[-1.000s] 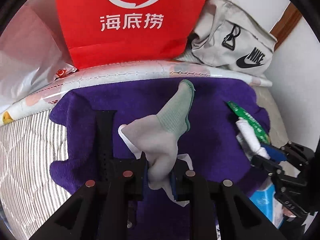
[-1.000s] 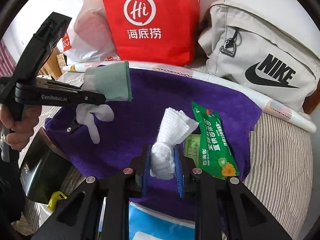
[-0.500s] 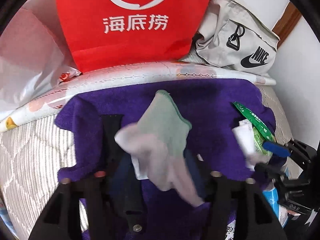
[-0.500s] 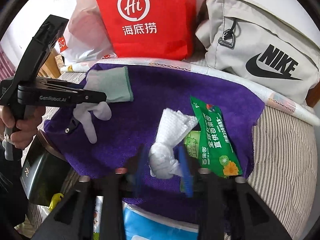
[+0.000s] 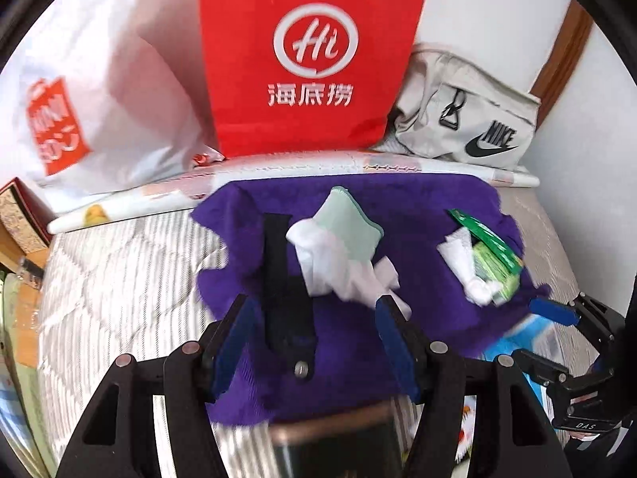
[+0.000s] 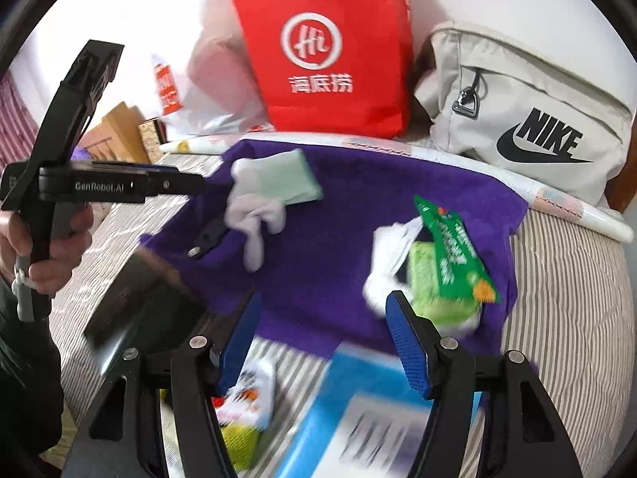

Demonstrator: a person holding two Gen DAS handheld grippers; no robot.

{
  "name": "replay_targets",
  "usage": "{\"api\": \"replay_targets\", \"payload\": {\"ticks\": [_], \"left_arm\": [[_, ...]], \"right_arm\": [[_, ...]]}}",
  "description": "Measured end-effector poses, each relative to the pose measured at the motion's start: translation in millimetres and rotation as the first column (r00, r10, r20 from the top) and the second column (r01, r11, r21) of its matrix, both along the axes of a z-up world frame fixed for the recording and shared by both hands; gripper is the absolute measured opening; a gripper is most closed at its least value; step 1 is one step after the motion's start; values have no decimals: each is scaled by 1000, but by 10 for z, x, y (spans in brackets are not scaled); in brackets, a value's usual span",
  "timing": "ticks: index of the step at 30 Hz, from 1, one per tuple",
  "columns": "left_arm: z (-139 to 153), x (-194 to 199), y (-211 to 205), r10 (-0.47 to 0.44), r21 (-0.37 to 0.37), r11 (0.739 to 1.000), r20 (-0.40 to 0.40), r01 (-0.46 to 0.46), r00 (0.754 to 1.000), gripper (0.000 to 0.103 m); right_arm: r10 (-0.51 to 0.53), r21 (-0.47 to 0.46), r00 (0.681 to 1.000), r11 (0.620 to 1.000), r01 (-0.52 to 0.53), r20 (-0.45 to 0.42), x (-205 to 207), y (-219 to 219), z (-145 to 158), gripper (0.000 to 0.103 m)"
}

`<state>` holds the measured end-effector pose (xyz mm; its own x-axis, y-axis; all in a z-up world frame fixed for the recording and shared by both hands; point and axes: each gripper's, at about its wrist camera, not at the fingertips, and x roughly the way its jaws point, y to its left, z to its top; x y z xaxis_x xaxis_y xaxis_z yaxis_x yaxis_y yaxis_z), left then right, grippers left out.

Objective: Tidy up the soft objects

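You are holding both grippers, left gripper [image 5: 312,332] and right gripper [image 6: 324,332], with jaws spread and empty, facing the red "Hi" bag [image 5: 308,55] and grey NIKE bag [image 6: 529,119]; "GenRobot.AI" is showing on the left one.

- Red paper bag [image 5: 310,59]: white "Hi" logo in a ring, with "海底捞" beneath.
- Beige waist bag [image 6: 529,119]: black "NIKE" and swoosh.
- Left gripper [image 6: 95,187] body: "GenRobot.AI".
- Right gripper [image 5: 585,424] body: "DAS".
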<state>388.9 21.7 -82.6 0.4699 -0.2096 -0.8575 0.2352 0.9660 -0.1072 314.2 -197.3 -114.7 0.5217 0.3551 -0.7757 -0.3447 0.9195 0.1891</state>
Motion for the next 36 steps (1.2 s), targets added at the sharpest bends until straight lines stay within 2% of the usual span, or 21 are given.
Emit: {"api": "replay_targets", "payload": {"ticks": [5, 13, 18, 22, 25, 32, 33, 35, 36], "left_arm": [[178, -404, 185, 7, -52, 999, 22, -6, 1000, 61], [140, -856, 467, 39, -83, 996, 31, -36, 999, 61], [63, -883, 477, 29, -74, 997, 37, -26, 999, 61], [7, -827, 486, 1, -111, 994, 24, 2, 1000, 61], [-14, -805, 513, -4, -116, 993, 30, 8, 1000, 61], [-66, -815, 665, 17, -166, 986, 24, -12, 1000, 61], [-73, -819, 676, 18, -166, 986, 22, -14, 1000, 61], [-76, -838, 700, 18, -162, 987, 21, -14, 1000, 61], [-73, -850, 714, 20, -159, 987, 22, -17, 1000, 61]], "right_arm": [[20, -4, 1000, 1000, -20, 1, -351, 161, 70, 65], [119, -84, 991, 989, -123, -57, -542, 552, -80, 65], [135, -150, 984, 977, -152, -115, -451, 702, -262, 65], [138, -216, 973, 960, -177, -185, -327, 828, -419, 65], [133, -271, 970, 944, -186, -205, -297, 904, -483, 65], [114, -294, 966, 938, -182, -234, -280, 937, -544, 65], [111, -290, 966, 940, -178, -233, -281, 925, -543, 64], [97, -299, 971, 941, -161, -220, -279, 890, -536, 52], [89, -304, 973, 940, -152, -212, -274, 865, -530, 42]]}}
